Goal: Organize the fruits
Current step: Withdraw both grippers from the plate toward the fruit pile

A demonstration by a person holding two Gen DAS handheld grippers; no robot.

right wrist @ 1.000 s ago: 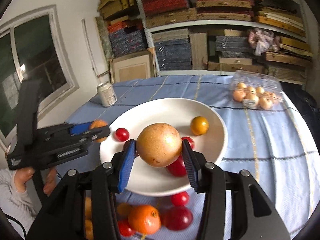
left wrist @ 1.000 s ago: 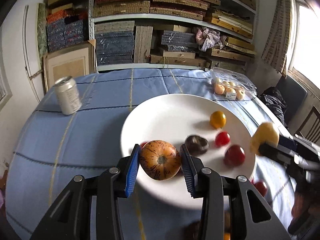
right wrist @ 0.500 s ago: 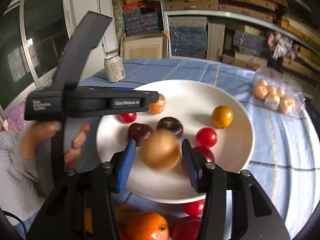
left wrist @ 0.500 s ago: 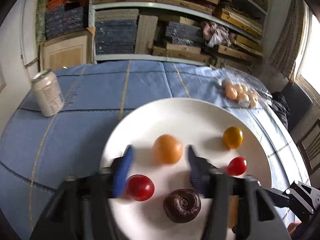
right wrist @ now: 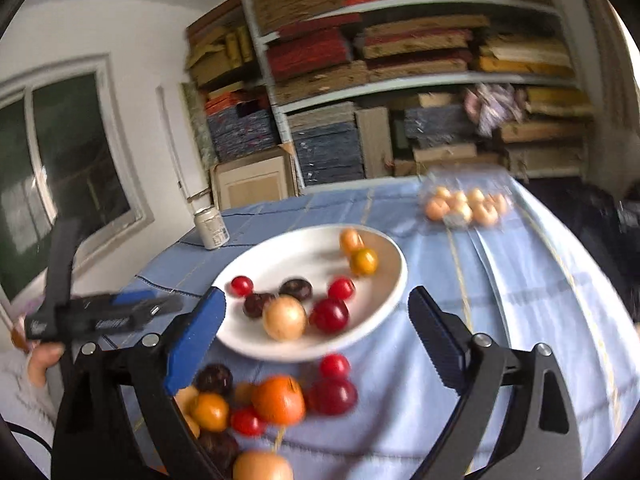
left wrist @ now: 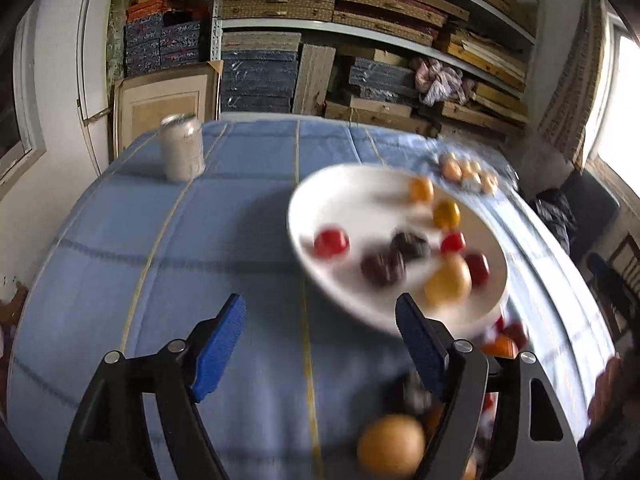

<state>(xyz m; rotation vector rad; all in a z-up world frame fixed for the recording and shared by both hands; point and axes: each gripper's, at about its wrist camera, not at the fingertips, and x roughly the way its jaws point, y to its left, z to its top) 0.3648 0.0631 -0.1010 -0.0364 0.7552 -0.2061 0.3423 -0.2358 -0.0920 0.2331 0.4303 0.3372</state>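
A white plate (left wrist: 360, 204) (right wrist: 296, 260) on the blue cloth holds several fruits: red tomatoes, dark plums, small orange ones and a large yellow fruit (left wrist: 448, 285) (right wrist: 285, 317). My left gripper (left wrist: 320, 346) hangs back over bare cloth to the plate's left, its jaws opening with nothing between the blue pads. My right gripper (right wrist: 316, 340) is also opening and holds nothing; it stands above a loose pile of fruit (right wrist: 279, 399) in front of the plate. The right wrist view shows the left gripper (right wrist: 160, 306) at the left, held by a hand (right wrist: 40, 360). The pictures are blurred.
A drinks can (left wrist: 182, 152) (right wrist: 212, 227) stands at the table's far left. A clear pack of small pale fruits (left wrist: 468, 172) (right wrist: 464, 206) lies at the far right. A round yellow-orange fruit (left wrist: 390, 446) lies close below the left gripper. Shelves of stacked boxes fill the back wall.
Both grippers have let go: the striped orange fruit and the large yellow fruit now lie on the plate. Both have pulled back from the plate with wider jaws.
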